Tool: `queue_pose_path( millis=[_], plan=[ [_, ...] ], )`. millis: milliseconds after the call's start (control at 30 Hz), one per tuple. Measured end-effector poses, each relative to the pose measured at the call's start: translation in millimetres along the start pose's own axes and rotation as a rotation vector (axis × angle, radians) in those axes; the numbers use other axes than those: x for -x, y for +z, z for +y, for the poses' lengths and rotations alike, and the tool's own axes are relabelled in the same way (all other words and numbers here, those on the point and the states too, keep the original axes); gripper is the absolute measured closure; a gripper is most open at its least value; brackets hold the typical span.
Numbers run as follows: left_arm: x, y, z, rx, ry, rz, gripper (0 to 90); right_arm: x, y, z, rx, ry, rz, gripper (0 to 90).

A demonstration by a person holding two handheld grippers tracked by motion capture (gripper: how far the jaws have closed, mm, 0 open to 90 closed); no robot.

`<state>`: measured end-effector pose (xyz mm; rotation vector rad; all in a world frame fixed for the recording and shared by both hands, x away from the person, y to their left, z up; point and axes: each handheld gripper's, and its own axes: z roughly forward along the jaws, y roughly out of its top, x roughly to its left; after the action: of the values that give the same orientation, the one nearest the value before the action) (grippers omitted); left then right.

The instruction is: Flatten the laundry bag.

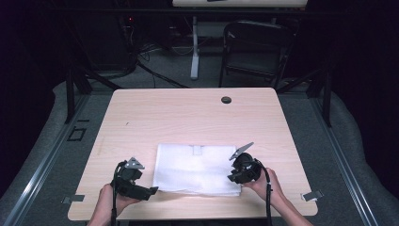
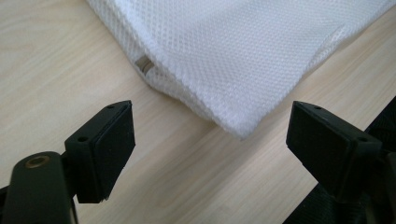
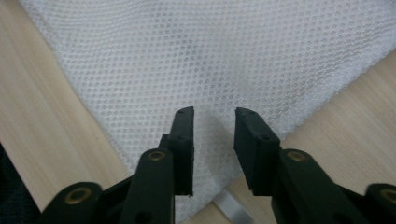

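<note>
A folded white mesh cloth (image 1: 197,169) lies flat on the wooden table (image 1: 188,117) near its front edge. My left gripper (image 1: 153,190) sits just off the cloth's front left corner. In the left gripper view the left gripper (image 2: 210,135) is open wide, and the cloth (image 2: 243,56) corner lies between and ahead of the pads, untouched. My right gripper (image 1: 234,178) hovers at the cloth's front right corner. In the right gripper view the right gripper (image 3: 214,126) shows a narrow gap between its jaws over the cloth (image 3: 210,56), gripping nothing.
A small metal zipper pull (image 2: 145,65) peeks from the cloth's edge. A dark cable hole (image 1: 226,100) sits at the table's far side. A black folding chair (image 1: 256,47) stands beyond the table. Metal brackets (image 1: 312,195) mark the front corners.
</note>
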<state>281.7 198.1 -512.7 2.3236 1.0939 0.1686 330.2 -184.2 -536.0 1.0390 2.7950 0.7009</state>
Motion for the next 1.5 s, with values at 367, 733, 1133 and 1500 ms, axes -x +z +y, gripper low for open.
queue_pose_path(
  millis=[367,733,1133,1500],
  plan=[
    [10.0,-5.9,12.5,0.073,0.049,0.011,15.6,-14.0,-10.9,1.3,0.018,-0.032,-0.012,51.3],
    [17.4,12.8,24.9,0.039,0.106,-0.015,15.5,-29.2,1.2,2.4,-0.021,-0.075,0.024,46.8],
    [29.0,37.4,35.6,-0.034,0.177,-0.046,15.8,-37.3,10.7,4.2,-0.065,-0.107,0.014,54.9],
    [44.2,65.5,46.8,-0.102,0.247,-0.119,22.6,-30.1,20.4,3.2,-0.109,-0.107,0.007,80.1]
  ],
)
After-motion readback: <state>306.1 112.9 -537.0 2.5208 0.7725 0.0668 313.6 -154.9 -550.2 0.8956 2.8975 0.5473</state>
